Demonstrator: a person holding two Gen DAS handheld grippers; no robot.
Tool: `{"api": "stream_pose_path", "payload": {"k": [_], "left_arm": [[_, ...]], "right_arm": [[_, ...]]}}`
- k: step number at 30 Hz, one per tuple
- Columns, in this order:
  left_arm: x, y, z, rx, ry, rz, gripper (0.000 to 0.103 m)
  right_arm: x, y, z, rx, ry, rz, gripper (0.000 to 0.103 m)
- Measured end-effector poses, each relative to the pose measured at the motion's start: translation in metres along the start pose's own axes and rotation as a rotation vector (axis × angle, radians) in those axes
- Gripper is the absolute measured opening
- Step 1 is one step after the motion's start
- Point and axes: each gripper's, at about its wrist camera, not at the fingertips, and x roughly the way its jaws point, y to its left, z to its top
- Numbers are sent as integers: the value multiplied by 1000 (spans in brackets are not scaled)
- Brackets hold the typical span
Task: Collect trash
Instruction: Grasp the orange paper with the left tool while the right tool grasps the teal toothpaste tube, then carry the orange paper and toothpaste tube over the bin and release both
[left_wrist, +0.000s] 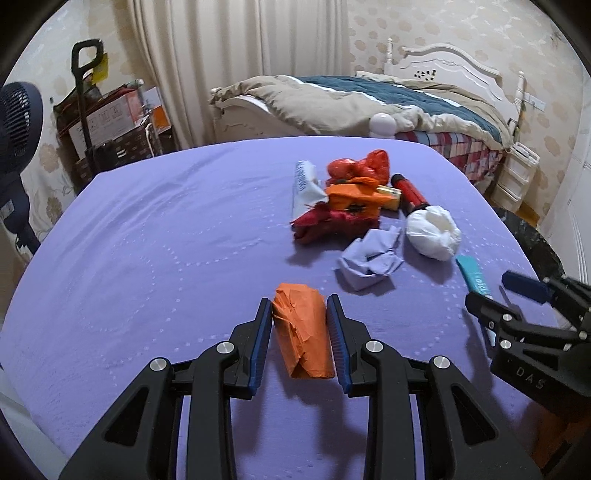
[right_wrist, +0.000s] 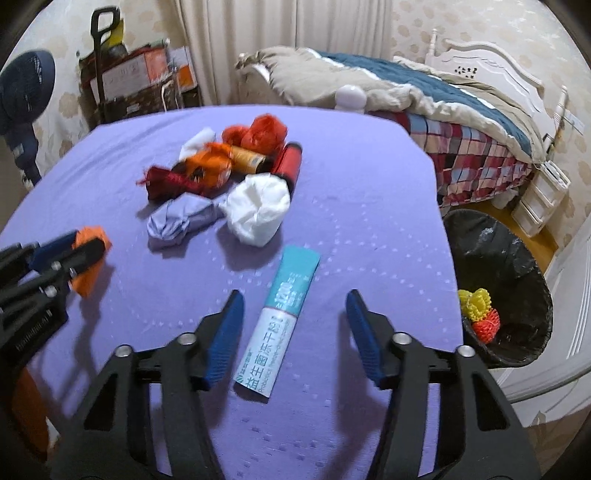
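Here the left gripper (left_wrist: 299, 314) has its jaws clamped on an orange wad (left_wrist: 303, 332) of crumpled paper, both blue pads pressing its sides, low over the purple counter (left_wrist: 147, 240). The right gripper (right_wrist: 295, 310) hangs over a teal-and-white tube (right_wrist: 284, 314) that lies flat on the counter; its jaws stand apart on either side of the tube, and neither pad touches it.

Farther back on the counter sits a heap of trash: a white bag (right_wrist: 258, 210) bunched into a ball, a crumpled lilac sheet (right_wrist: 181, 218) just beside it, a dark red wrapper (right_wrist: 166, 181), an orange scrap (right_wrist: 210, 166), a red cylinder (right_wrist: 290, 160), and a red net (right_wrist: 264, 133) at the far end. They touch or overlap one another, well apart from the tube.

Right of the counter, lower down, stands a bin (right_wrist: 517, 258) lined with a black bag, holding a yellow and an orange mesh ball (right_wrist: 476, 302). Behind are a bed (right_wrist: 424, 96), a curtain (right_wrist: 295, 37) and a dark fan (right_wrist: 26, 96).
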Motion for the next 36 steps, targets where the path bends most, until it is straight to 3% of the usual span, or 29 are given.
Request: {"api": "stream_pose_path", "payload": {"k": [6, 18, 28, 36], "left_arm": [[3, 4, -1, -13, 4, -4, 31], [-12, -19, 10, 12, -48, -65, 31], [-22, -87, 46, 114, -137, -195, 31], [-10, -162, 77, 197, -173, -303, 31]], "right_arm": [[-1, -2, -2, -4, 7, -15, 19], [-20, -23, 0, 44, -46, -4, 17], [-51, -100, 12, 175, -155, -144, 17], [-55, -169, 10, 266, -185, -277, 17]]}}
